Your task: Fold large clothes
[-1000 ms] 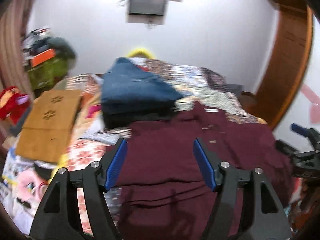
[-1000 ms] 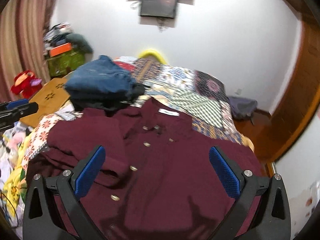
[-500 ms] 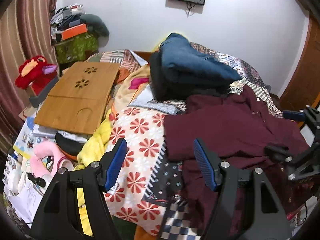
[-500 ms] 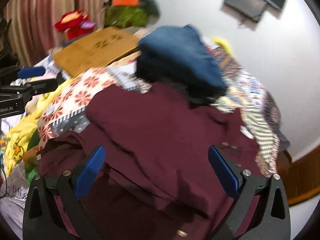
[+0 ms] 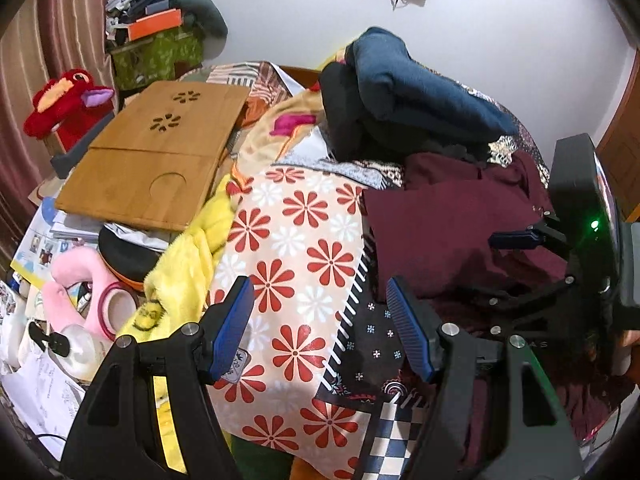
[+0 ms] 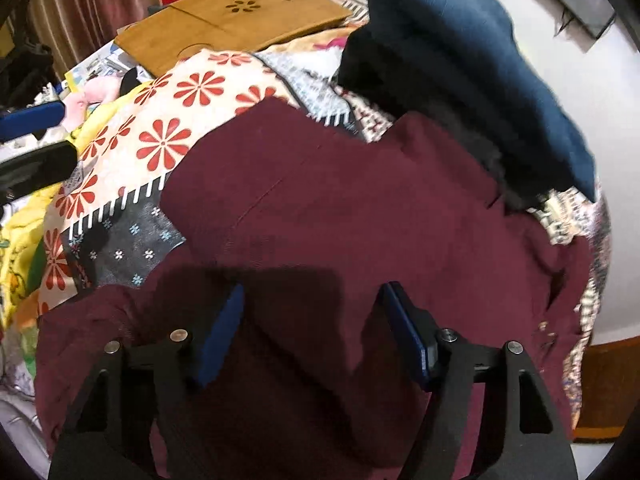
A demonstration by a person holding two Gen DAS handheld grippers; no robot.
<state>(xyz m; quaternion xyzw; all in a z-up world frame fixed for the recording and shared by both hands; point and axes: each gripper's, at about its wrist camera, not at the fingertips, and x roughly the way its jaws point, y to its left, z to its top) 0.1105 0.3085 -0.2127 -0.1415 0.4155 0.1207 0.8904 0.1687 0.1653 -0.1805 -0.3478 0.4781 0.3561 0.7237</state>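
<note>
In the left wrist view, the left gripper (image 5: 320, 324) has its jaws apart with nothing between them, above a patchwork quilt (image 5: 296, 248) with red flowers. To its right lies the maroon shirt (image 5: 436, 228), bunched on the bed. Further right, the right gripper (image 5: 520, 240) is over the shirt. Ahead of the fingers sits a pile of dark blue folded clothes (image 5: 420, 88), close behind the shirt. Ahead and to the left lie a wooden lap tray (image 5: 156, 152), a yellow blanket (image 5: 184, 264) and a red plush toy (image 5: 64, 100).

In the right wrist view, the right gripper (image 6: 312, 328) is partly open just over the maroon shirt (image 6: 360, 208); whether the pads touch the cloth I cannot tell. The blue pile (image 6: 472, 64) is ahead to the right, its edge resting against the shirt. The flowered quilt (image 6: 168, 136) is to the left, and the left gripper (image 6: 32, 140) shows at the far left edge.
</note>
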